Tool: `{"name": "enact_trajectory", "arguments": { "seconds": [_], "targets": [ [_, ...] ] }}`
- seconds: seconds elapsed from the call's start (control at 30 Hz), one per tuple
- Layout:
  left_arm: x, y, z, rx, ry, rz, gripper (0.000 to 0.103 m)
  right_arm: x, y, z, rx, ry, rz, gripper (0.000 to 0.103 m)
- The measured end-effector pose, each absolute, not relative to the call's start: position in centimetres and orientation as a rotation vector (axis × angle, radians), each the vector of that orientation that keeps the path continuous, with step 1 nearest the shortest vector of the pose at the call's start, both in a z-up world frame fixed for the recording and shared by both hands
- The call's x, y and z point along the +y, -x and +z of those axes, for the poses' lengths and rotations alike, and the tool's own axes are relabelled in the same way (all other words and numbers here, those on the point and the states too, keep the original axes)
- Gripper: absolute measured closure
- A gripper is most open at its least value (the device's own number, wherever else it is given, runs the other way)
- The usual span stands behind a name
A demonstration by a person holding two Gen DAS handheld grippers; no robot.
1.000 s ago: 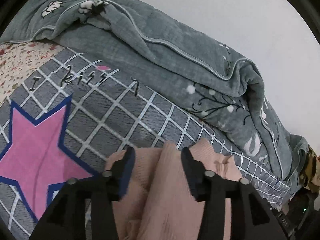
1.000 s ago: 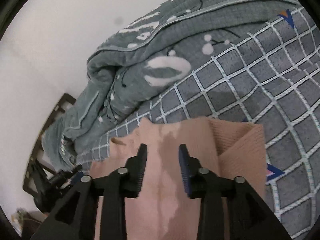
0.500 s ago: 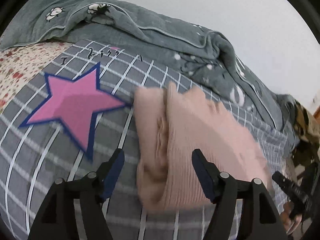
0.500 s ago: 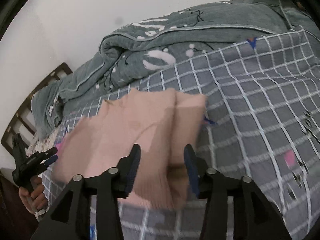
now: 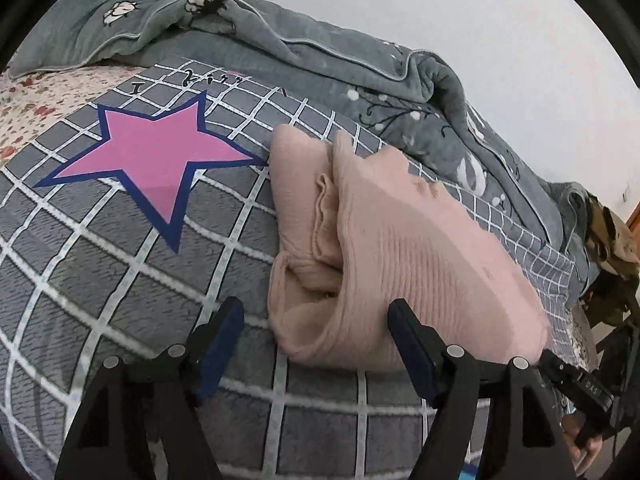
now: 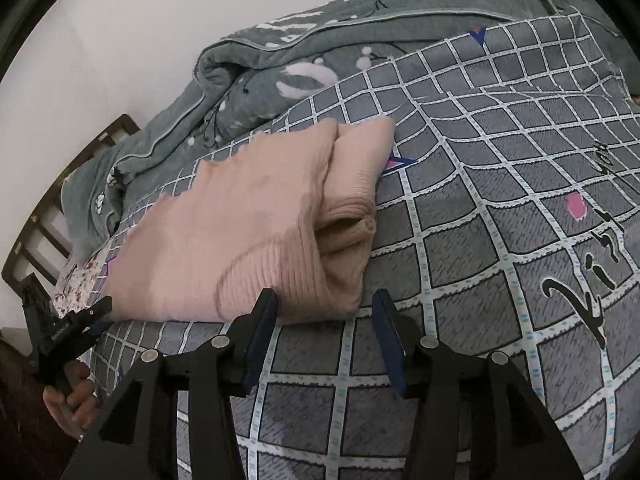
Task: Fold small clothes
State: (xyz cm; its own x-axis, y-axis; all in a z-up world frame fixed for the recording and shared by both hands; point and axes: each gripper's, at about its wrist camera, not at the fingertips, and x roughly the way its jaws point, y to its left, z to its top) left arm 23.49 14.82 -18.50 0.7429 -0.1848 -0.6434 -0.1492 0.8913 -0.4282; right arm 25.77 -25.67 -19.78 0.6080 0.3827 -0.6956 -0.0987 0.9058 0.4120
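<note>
Nearest in the left wrist view, the left tongs (image 5: 314, 344) stand wide apart, black angular arms tipped with dark blue pads; the near rounded edge of the pink sweater (image 5: 384, 248) sits in the gap between them, but neither pad presses on it. In the right wrist view the right tongs (image 6: 326, 330) are also parted, with only checked cloth between the pads, the sweater's (image 6: 240, 232) near edge lying just beyond the left pad.

The sweater is a soft ribbed knit, pale salmon, folded into a thick oblong bundle with rolled layers showing at its open end. It lies on the bed cover (image 5: 120, 280), a fuzzy grey fabric crossed by a white grid, printed with a large pink star (image 5: 156, 160) outlined in navy and black script lettering.

Farther back, a plush grey-green quilt (image 5: 320, 60) with piped edges and white floral prints is heaped along the plain white wall (image 5: 480, 20). A dark wooden slatted headboard (image 6: 60, 200) shows at the left of the right wrist view.
</note>
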Motion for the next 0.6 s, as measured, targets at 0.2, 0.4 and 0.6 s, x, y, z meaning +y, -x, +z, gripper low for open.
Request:
{"name": "enact_trajectory", "arguments": {
  "seconds": [0.2, 0.4, 0.6],
  "targets": [
    [13.6, -23.7, -18.8, 0.696, 0.406, 0.003, 0.031, -25.9, -26.2, -19.6, 0.864, -0.408, 0.309, 0.054],
    [14.0, -23.4, -18.7, 0.691, 0.420, -0.025, 0.032, -25.4, -27.0, -19.8, 0.874, -0.427, 0.291, 0.054],
    [14.5, -23.6, -18.5, 0.699, 0.499, -0.064, 0.047, -25.1, -28.6, -20.4, 0.891, -0.431, 0.247, 0.056]
  ]
}}
